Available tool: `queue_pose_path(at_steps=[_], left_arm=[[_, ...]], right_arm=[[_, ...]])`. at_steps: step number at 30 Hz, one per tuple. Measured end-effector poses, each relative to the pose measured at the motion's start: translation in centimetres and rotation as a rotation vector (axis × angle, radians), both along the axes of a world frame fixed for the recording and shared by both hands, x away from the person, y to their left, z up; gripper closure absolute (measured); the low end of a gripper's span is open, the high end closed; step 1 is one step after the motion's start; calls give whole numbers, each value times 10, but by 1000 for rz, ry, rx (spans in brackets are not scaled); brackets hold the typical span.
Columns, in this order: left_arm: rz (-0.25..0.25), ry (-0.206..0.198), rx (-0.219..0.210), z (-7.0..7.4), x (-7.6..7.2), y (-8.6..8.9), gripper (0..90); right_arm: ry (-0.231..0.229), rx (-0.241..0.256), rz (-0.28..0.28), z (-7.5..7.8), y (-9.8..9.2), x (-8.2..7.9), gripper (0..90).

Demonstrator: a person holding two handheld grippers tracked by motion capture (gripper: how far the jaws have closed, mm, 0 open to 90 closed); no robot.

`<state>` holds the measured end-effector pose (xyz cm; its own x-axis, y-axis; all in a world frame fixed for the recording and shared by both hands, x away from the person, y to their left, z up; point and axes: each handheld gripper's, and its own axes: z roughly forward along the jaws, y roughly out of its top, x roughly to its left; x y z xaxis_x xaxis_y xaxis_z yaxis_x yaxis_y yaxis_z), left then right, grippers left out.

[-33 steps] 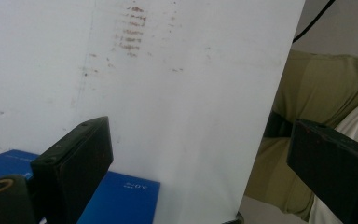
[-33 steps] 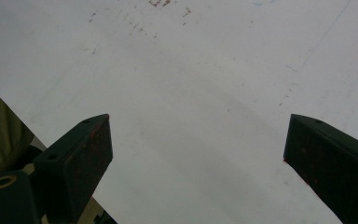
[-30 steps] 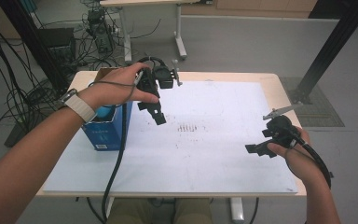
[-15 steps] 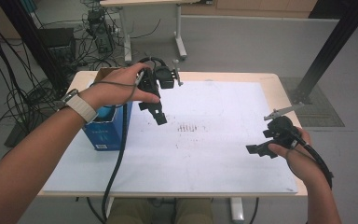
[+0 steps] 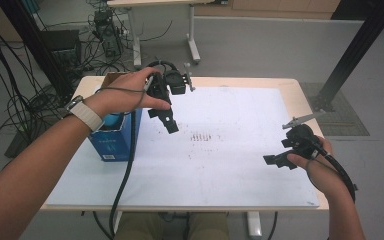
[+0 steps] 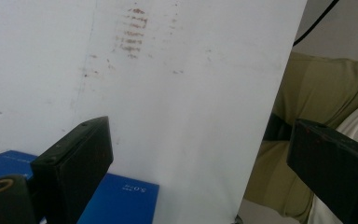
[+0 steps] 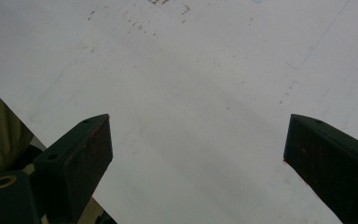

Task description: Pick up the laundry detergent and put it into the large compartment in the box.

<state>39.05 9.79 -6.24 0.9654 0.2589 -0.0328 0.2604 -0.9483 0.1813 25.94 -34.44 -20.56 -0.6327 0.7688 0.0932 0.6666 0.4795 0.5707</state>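
Note:
My left gripper (image 5: pixel 170 125) hangs above the left part of the white mat (image 5: pixel 220 170), held from above by a hand with a watch on the wrist. In the left gripper view its jaws (image 6: pixel 200 154) stand wide open with nothing between them. An open blue box (image 5: pixel 114 142) stands just left of it, and its lid edge (image 6: pixel 121 198) lies under the left jaw. My right gripper (image 5: pixel 276 159) is low over the mat's right side. Its jaws (image 7: pixel 198 149) are also wide apart and empty.
Brown smudges (image 5: pixel 202 136) mark the mat's middle (image 6: pixel 133 32). The wooden table edge (image 5: pixel 300 92) frames the mat. The person's olive trousers (image 6: pixel 326 93) sit past the near edge. Cables and another table's legs (image 5: pixel 192 47) stand on the floor behind.

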Motion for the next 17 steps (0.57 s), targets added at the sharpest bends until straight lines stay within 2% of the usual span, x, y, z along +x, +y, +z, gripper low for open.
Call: queue_pose_path(at_steps=[13,17], left_arm=[[-11,2,6,0,0,-3,73],[0,5,2,-1,0,-1,73]], right_arm=[[-5,3,-6,-1,-3,-3,77],[-5,5,-6,-1,-3,-3,76]])
